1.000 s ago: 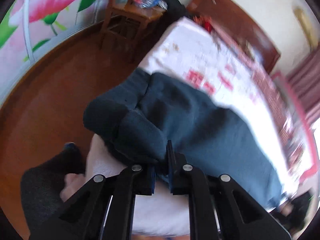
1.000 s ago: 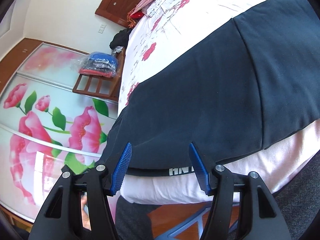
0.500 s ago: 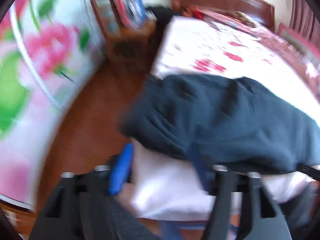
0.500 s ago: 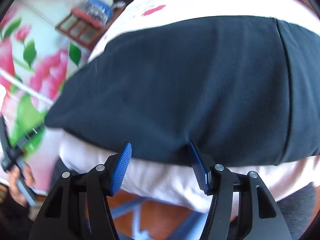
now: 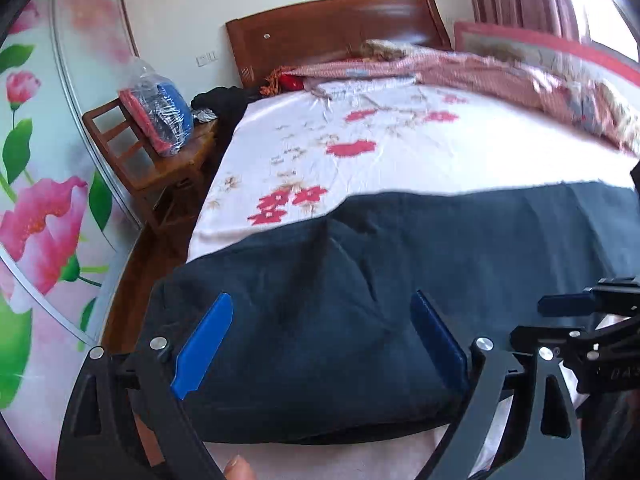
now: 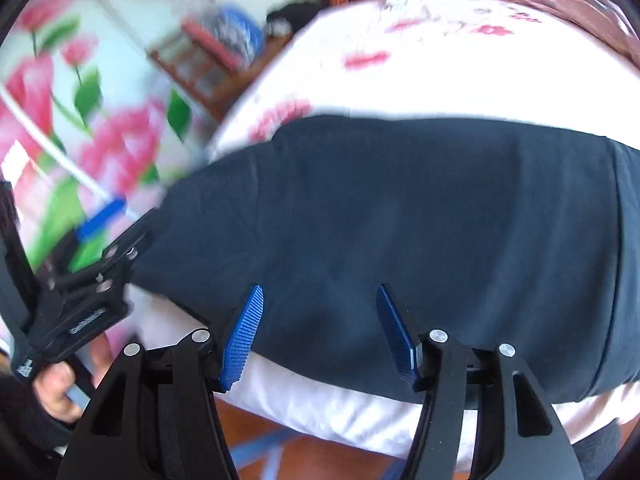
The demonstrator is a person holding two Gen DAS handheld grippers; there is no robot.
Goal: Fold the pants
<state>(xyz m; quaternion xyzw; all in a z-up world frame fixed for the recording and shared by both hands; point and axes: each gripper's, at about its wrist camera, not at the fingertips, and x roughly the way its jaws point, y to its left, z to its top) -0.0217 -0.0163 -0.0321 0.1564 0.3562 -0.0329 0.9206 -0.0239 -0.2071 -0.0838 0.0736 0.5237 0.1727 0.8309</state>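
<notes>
Dark navy pants (image 5: 380, 280) lie folded across the near end of a bed, reaching its front edge; the same pants (image 6: 400, 220) fill the right wrist view. My left gripper (image 5: 320, 316) hovers over their left end, jaws still opening wide, the cloth below them and not pinched. My right gripper (image 6: 320, 312) stands open above the pants' front edge, its blue pads clear of the fabric. The left gripper (image 6: 100, 240) shows blurred at the left of the right wrist view, held by a hand (image 6: 60, 384). The right gripper (image 5: 580, 312) shows at the right edge of the left wrist view.
The bed has a white sheet (image 5: 380, 148) with red flowers, a wooden headboard (image 5: 340, 28) and a patterned quilt (image 5: 520, 76) along the far right. A wooden chair (image 5: 160, 160) with a plastic-wrapped bundle (image 5: 160, 108) stands left of the bed beside a flowered wardrobe door (image 5: 36, 220).
My left gripper let go of the bunched pants, opened wide and rolled upright as it drew back. The right gripper stayed open and swung along the pants' front edge.
</notes>
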